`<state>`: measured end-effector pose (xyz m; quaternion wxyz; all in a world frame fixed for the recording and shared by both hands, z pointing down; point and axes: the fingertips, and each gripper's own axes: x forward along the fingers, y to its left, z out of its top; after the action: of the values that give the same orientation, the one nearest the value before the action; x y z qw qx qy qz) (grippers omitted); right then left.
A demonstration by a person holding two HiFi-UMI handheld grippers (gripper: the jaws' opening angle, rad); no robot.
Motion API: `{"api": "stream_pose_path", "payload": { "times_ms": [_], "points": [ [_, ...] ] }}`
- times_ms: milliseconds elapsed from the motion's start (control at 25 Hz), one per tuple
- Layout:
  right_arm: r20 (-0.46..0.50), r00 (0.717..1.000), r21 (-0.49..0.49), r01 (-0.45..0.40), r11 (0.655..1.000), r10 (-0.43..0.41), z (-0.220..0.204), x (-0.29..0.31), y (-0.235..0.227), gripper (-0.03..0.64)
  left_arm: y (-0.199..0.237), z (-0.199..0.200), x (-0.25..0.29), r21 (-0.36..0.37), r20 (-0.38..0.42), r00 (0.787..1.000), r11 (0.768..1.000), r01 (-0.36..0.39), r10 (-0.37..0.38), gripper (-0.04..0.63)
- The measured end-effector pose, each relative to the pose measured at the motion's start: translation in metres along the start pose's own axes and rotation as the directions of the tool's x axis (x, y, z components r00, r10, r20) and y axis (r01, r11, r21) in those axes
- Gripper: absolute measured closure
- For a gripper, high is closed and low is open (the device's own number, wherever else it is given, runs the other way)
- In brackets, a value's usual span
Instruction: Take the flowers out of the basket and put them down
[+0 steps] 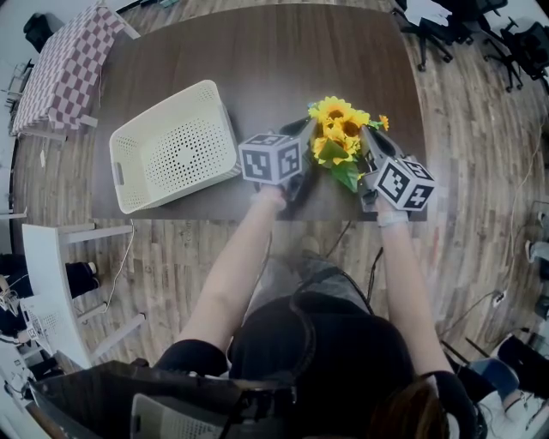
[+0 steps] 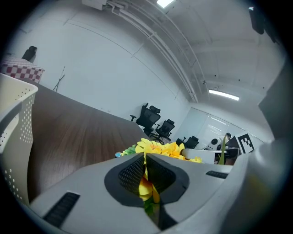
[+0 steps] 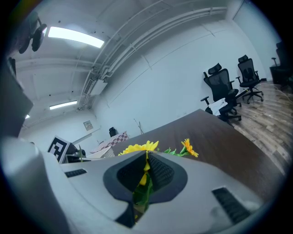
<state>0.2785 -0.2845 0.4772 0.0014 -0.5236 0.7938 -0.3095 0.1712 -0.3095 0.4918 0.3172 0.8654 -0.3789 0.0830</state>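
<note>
A person holds a bunch of yellow artificial sunflowers with green leaves between two grippers over the dark brown wood-grain surface, close to its near edge. The left gripper reaches in from the bunch's left side and the right gripper from its right, so the blooms stand up between them.

In the left gripper view, the left gripper's fingers are pressed together on yellow petals and a bit of green, with more blooms showing just beyond the tips. In the right gripper view, the right gripper's fingers are likewise clamped on a yellow petal and green leaf, and flower heads rise past them.

The white perforated plastic basket lies to the left of the bunch, tilted on the surface, and its wall fills the left edge of the left gripper view. The flowers are outside it, near its right side. Whether the bunch rests on the surface or hangs just above it cannot be told.

A small table with a checked cloth stands at the far left, and black office chairs stand at the far right on the wooden floor.
</note>
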Motion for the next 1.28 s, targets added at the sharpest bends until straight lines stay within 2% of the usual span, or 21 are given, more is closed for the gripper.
{"api": "stream_pose_path", "payload": {
  "times_ms": [560, 1280],
  "points": [
    [0.009, 1.0, 0.019, 0.017, 1.0, -0.017, 0.0, 0.003, -0.011, 0.609, 0.002, -0.001, 0.005, -0.004, 0.002, 1.0, 1.0, 0.0, 0.0, 0.584],
    [0.0, 0.999, -0.02, 0.05, 0.999, -0.05, 0.001, 0.004, -0.018, 0.598, 0.001, -0.001, 0.007, 0.029, 0.001, 1.0, 1.0, -0.007, 0.007, 0.575]
  ]
}}
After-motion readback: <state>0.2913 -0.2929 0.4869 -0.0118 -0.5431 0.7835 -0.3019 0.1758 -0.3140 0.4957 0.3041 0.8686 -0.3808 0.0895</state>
